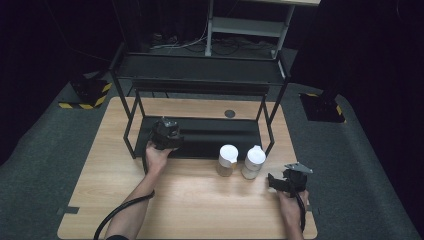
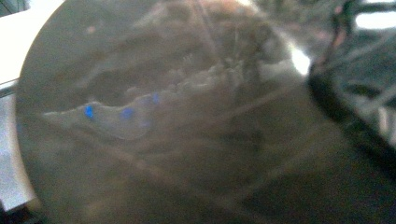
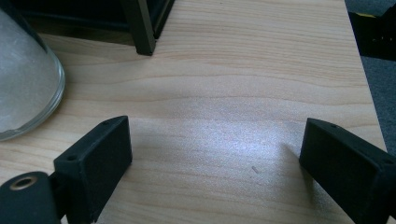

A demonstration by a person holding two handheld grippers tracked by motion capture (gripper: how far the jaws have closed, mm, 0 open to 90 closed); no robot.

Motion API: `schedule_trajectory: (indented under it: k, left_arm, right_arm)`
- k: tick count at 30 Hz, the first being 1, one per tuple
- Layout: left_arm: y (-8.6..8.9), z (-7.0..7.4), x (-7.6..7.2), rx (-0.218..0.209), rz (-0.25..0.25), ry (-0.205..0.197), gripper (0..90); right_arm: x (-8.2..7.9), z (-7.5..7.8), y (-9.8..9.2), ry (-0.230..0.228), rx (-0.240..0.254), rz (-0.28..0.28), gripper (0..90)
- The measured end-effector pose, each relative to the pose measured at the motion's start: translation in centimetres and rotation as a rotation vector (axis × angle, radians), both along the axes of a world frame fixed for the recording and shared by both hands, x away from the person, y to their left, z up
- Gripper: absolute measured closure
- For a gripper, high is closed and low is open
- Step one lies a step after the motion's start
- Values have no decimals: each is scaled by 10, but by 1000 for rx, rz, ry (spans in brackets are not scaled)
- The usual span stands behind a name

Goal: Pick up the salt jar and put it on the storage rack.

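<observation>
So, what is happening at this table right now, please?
A person works at a wooden table with a gripper in each hand. The left gripper is at the lower shelf of a black rack, shut on something round and glassy that fills its own blurred view; what it is I cannot tell. The right gripper rests open over bare wood, beside two white-capped jars standing in front of the rack.

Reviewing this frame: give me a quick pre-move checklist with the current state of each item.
1. Right gripper jaws open, nothing between them: ok.
2. Right gripper clear of the nearer jar: ok.
3. Both white-lidded jars upright on the table, second jar beside the first: ok.
4. Left gripper at the black rack's lower shelf: ok.
5. What the left gripper grips: cannot tell, its view is blurred by a close round object.
</observation>
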State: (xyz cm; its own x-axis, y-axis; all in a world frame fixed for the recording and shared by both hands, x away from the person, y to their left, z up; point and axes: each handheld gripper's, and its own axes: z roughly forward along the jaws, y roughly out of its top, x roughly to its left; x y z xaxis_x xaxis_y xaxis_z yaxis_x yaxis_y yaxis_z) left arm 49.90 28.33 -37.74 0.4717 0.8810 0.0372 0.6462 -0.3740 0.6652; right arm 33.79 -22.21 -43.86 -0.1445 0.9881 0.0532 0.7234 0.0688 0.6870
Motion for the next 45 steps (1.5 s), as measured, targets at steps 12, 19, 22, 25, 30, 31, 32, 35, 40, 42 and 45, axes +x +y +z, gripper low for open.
schedule_trajectory:
  k: [12,19,22,25,30,31,32,35,40,42,45]
  left_arm:
    - [-5,-2,-1,23,-2,-13,310]
    - [-6,-5,-2,24,1,-10,310]
    - [-7,-6,-2,36,-4,-9,310]
    - [-6,-7,-2,30,-1,-9,310]
    - [-2,-11,-2,-13,10,-5,310]
    - [-2,-12,-2,-14,12,-8,310]
    - [-2,-12,-2,-14,12,-8,310]
    - [-2,-8,1,7,-5,7,309]
    - [-2,-11,0,-13,6,0,309]
    - [-2,-11,0,-13,6,1,309]
    - [-2,-11,0,-13,6,1,309]
  right_arm:
    - [0,0,0,0,0,0,84]
    - [0,0,0,0,0,0,84]
    - [0,0,0,0,0,0,83]
    - [0,0,0,0,1,-1,84]
    - [0,0,0,0,1,0,83]
    - [0,0,0,1,1,-1,83]
    - [0,0,0,1,1,-1,83]
    - [0,0,0,1,1,-1,84]
    - [0,0,0,1,1,-1,83]
    - [0,0,0,1,1,0,84]
    - [0,0,0,1,1,-1,83]
